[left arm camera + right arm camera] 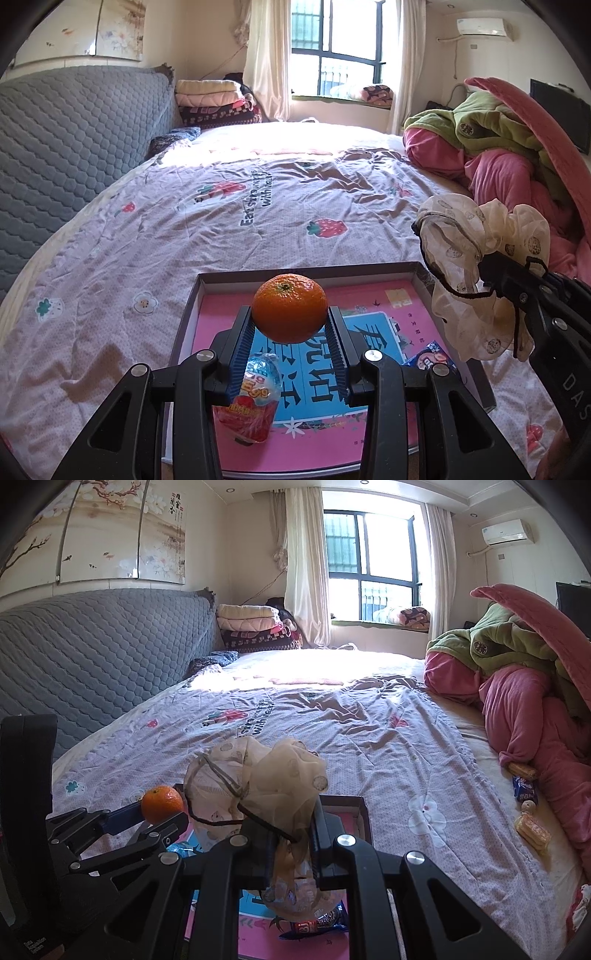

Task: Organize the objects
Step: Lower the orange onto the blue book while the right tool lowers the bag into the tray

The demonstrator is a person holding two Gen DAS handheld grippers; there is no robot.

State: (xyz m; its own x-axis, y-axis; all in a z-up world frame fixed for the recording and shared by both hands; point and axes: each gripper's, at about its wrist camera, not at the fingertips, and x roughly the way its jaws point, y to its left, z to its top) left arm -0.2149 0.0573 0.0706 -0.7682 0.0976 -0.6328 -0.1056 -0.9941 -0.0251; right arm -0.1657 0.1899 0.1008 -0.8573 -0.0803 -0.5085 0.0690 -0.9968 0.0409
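Two grips loaded: left gripper clamped on orange, right gripper pinching scrunchie. Lower orange slowly into box, clear of snack packet.

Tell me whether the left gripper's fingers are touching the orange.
Touching. The left wrist view shows the orange pinched between the left gripper's ribbed fingers, pressed against both sides, held above the box.

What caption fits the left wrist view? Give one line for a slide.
Left gripper holds an orange above the pink-lined box on the bed.
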